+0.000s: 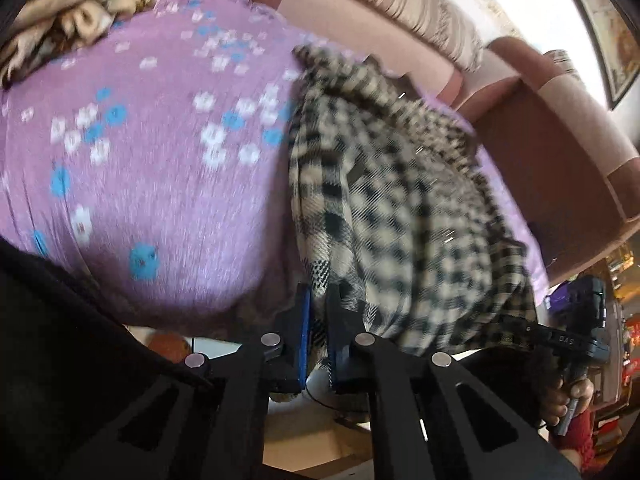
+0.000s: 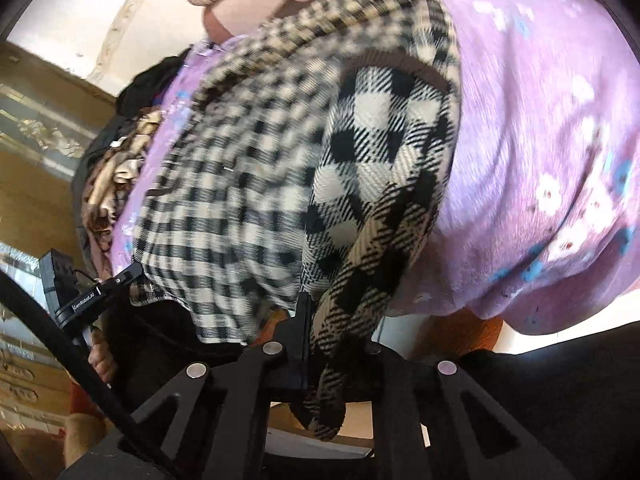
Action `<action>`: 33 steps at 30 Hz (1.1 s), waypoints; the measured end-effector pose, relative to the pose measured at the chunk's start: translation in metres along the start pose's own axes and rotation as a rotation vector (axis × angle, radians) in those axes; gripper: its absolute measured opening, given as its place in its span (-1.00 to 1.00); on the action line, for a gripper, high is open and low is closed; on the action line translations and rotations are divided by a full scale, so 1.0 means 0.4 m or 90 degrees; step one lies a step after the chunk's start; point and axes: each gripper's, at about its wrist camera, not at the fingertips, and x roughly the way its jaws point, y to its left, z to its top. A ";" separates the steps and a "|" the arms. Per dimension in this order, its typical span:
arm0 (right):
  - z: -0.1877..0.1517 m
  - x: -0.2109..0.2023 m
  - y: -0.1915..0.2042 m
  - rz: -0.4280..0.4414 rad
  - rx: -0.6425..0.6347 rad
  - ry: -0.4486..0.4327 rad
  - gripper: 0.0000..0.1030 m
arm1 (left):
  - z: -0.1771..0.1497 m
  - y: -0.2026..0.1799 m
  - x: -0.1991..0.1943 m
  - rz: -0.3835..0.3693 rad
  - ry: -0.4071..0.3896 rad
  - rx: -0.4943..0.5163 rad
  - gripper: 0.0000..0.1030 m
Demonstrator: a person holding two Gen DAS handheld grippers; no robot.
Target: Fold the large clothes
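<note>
Left tool (image 1: 316, 320) pinches the near edge of the checked garment (image 1: 400, 208), its jaws pressed onto the cloth, and the right tool (image 2: 320, 336) grips another bunch of the same hem, cloth draped over its far jaw. Holding two spots along one edge, I judge, lets the person lift and carry that edge over in a single fold. The garment lies spread on the purple floral bed (image 1: 152, 152), partly hanging off its near side, a flat place that suits folding. Count: two tools, one checked garment, one heap of tan clothes (image 1: 68, 20) at the bed's far corner, probably waiting their turn, and one pink sofa (image 1: 540, 128) beyond the bed.
</note>
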 end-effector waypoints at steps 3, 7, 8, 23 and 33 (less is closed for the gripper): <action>0.025 -0.056 0.027 0.031 -0.016 -0.025 -0.81 | 0.047 -0.022 -0.045 -0.034 -0.026 0.002 -0.88; 0.097 -0.130 0.079 0.072 -0.048 -0.071 -0.81 | 0.130 -0.049 -0.050 -0.070 -0.048 0.000 -0.88; 0.112 -0.136 0.097 0.078 -0.051 -0.079 -0.81 | 0.152 -0.052 -0.045 -0.070 -0.050 0.000 -0.88; 0.733 -0.095 0.121 -0.060 -0.015 -0.240 -0.81 | 0.787 -0.083 0.252 0.061 -0.090 -0.055 -0.85; 0.924 0.127 -0.118 -0.197 0.096 -0.188 -0.21 | 0.893 -0.006 0.371 0.100 -0.101 -0.097 0.04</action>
